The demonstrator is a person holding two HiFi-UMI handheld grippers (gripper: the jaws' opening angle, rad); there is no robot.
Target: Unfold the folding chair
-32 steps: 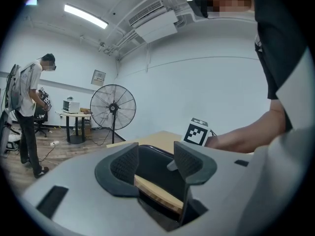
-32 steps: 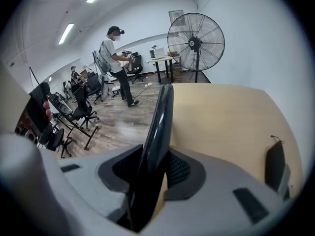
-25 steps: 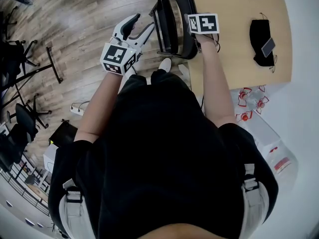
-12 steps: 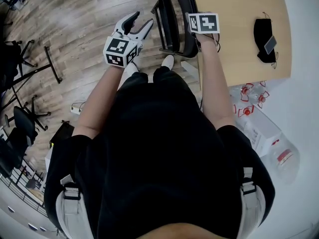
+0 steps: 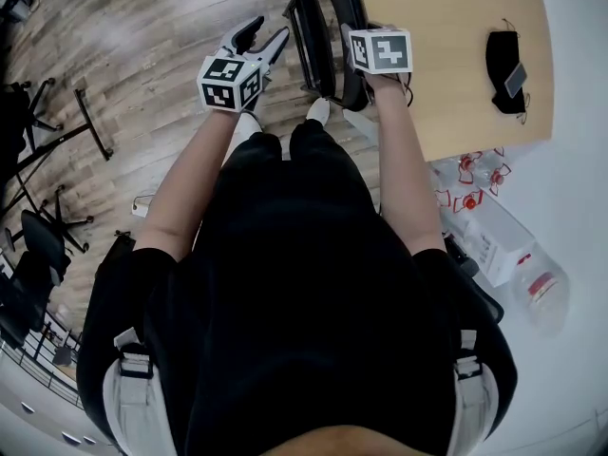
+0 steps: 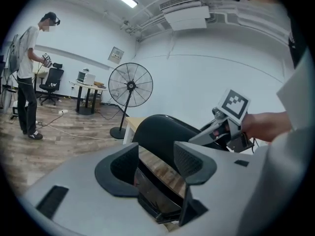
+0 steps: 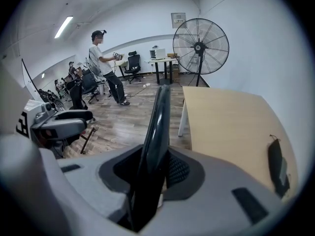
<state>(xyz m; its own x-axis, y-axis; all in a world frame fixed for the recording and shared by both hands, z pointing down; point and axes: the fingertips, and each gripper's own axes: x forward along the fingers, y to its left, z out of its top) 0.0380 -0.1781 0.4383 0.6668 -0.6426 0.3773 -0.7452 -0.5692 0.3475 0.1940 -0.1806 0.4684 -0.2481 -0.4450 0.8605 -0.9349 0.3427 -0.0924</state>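
Note:
The black folding chair (image 5: pixel 321 34) stands folded on the wood floor beside the table. My right gripper (image 5: pixel 372 46) is shut on the top edge of its backrest (image 7: pixel 157 117), which runs as a thin black blade between the pads (image 7: pixel 179 171). My left gripper (image 5: pixel 262 36) hovers just left of the chair with its jaws apart and nothing between them. In the left gripper view the curved backrest (image 6: pixel 160 134) and the folded seat (image 6: pixel 155 193) lie just beyond the open left gripper (image 6: pixel 156 163), and the right gripper (image 6: pixel 221 127) shows on the backrest's far side.
A wooden table (image 5: pixel 456 27) stands right of the chair, with a black pouch and phone (image 5: pixel 508 60) on it. Bottles (image 5: pixel 472 183) lie on the floor by the table. Office chairs (image 5: pixel 38 240) and a floor stand (image 5: pixel 90 122) are at left. A fan (image 7: pixel 199 45) and a person (image 7: pixel 106 65) are farther off.
My left gripper has moved up the picture and closer to the chair's left side. The right gripper, still on the backrest, has shifted slightly left.

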